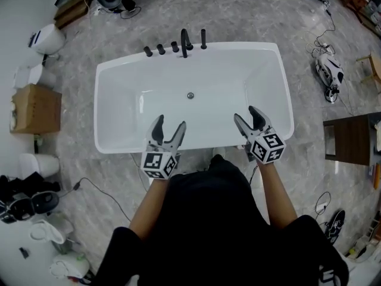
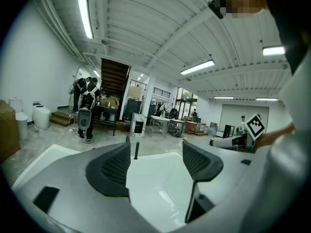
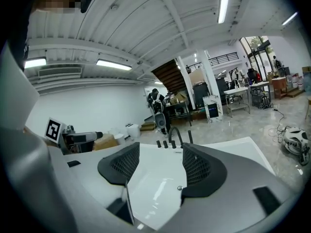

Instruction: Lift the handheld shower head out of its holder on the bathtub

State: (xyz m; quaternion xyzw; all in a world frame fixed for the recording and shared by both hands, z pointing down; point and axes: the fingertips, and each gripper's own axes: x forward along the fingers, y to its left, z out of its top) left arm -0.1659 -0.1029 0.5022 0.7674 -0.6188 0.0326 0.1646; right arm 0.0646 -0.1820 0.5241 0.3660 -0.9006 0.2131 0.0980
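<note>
Both tongs open and empty over the near side of the bathtub [image 1: 250, 46].
The left gripper [image 1: 169, 124] and right gripper [image 1: 246, 114] hover with jaws spread wide, nothing between them. The handheld shower head [image 1: 203, 38] stands upright in its holder on the far rim, beside the faucet spout [image 1: 185, 43] and three knobs [image 1: 161, 49], well apart from both grippers.

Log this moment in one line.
left gripper open, empty | right gripper open, empty | both above tub | shower head seated, untouched
</note>
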